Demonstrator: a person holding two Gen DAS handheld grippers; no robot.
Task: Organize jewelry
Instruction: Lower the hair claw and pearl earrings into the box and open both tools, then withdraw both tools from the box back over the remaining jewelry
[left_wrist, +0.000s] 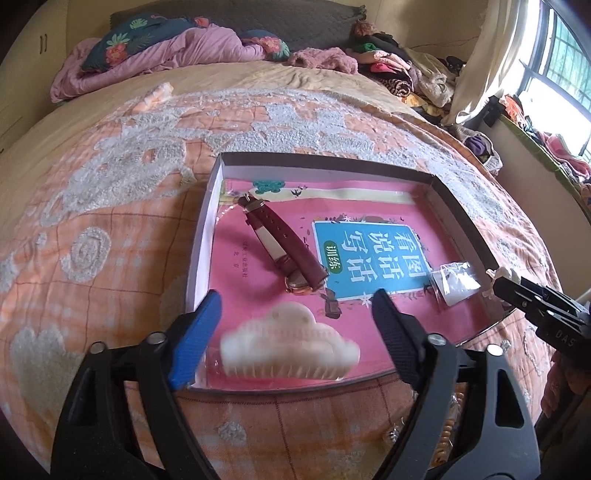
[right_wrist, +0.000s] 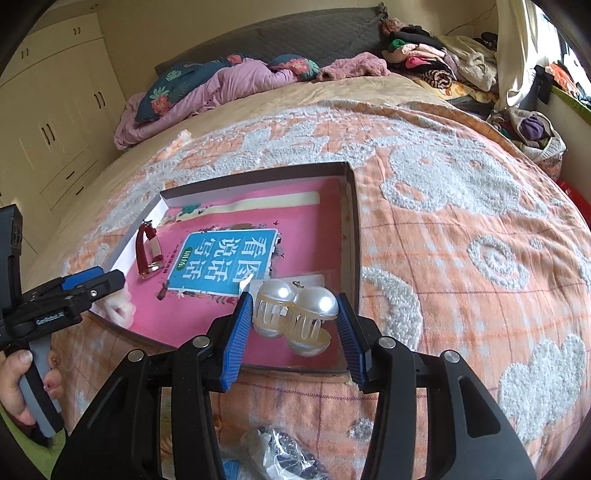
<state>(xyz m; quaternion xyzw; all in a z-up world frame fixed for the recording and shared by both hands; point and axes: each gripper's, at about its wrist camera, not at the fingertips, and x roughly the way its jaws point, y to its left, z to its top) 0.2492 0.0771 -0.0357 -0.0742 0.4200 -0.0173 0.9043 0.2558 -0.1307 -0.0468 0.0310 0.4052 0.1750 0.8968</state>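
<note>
A shallow box tray (left_wrist: 207, 229) lined with a pink book lies on the bed. In it a red-strapped watch (left_wrist: 284, 247) rests diagonally, and a small clear bag (left_wrist: 454, 282) sits near the right wall. My left gripper (left_wrist: 295, 297) is open over the tray's near edge. A white cloud-shaped hair claw (left_wrist: 291, 347), blurred, lies between its fingers with a gap on each side. My right gripper (right_wrist: 293, 299) is shut on a pearl hair claw (right_wrist: 295, 314), held above the tray's near right corner (right_wrist: 354, 258). The watch (right_wrist: 147, 254) shows at the tray's left side.
An orange bedspread (right_wrist: 461, 221) with white tufted patterns surrounds the tray. A plastic bag of dark items (right_wrist: 284, 454) lies below my right gripper, and beads (left_wrist: 448, 432) lie below my left. A person's hand (right_wrist: 18, 384) holds the left gripper's handle. Pillows and piled clothes fill the far end.
</note>
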